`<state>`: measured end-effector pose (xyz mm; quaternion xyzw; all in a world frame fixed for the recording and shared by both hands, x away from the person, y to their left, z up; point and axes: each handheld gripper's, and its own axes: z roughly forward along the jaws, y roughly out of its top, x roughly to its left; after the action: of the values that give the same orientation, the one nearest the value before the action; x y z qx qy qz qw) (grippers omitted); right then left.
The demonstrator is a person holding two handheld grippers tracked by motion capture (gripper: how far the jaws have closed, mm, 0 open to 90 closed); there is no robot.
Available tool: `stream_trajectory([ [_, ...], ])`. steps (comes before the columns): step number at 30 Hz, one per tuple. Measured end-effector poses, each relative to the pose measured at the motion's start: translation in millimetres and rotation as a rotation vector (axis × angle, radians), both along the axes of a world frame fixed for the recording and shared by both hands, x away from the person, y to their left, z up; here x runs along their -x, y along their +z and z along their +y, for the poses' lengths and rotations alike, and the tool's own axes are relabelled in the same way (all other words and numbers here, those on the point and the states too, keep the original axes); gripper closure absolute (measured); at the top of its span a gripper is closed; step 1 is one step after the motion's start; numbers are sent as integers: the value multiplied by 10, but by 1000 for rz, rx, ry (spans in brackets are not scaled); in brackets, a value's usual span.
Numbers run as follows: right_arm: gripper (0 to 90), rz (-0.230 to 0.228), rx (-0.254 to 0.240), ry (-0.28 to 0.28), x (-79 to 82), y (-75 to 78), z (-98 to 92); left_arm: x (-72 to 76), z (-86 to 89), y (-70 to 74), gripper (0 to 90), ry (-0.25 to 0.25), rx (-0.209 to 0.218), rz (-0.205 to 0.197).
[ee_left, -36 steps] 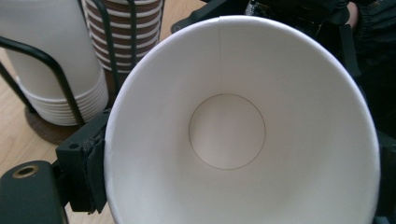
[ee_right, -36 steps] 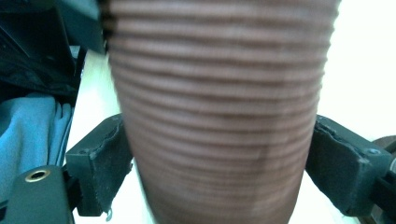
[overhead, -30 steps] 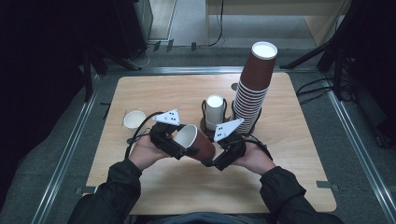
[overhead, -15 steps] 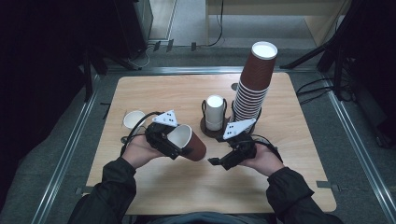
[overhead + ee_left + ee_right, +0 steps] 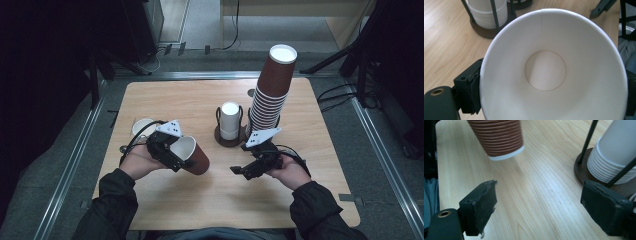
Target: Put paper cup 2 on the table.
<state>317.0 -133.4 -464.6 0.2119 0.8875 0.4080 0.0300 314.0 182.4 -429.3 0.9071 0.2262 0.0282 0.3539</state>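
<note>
Wooden table point(image 5: 165, 100); cup point(image 5: 192, 156) clamped in left gripper point(image 5: 167, 150) left of holder point(image 5: 230, 137). Right gripper point(image 5: 240, 171) open, empty. Next, probably: lid point(image 5: 141, 126) fitting.

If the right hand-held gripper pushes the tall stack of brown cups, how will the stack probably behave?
The tall stack of brown cups is high and narrow and already leans, so it would probably tip rather than slide. Being nested paper cups, it is likely light. Its bare spot on the table gives it no support.
</note>
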Motion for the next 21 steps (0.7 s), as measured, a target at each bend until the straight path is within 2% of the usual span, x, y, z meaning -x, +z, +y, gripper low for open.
stream_trajectory([
  [6, 139, -6, 3, -7, -43, -6, -4, 45, 133, 22, 76, 7, -22, -13],
  [8, 140, -6, 8, -7, -50, -10, -1, 49, 178, 23, 76, 16, -22, -6],
  [21, 142, -2, 28, -34, -128, -39, -21, 33, 481, -46, 76, 84, -92, 17],
])
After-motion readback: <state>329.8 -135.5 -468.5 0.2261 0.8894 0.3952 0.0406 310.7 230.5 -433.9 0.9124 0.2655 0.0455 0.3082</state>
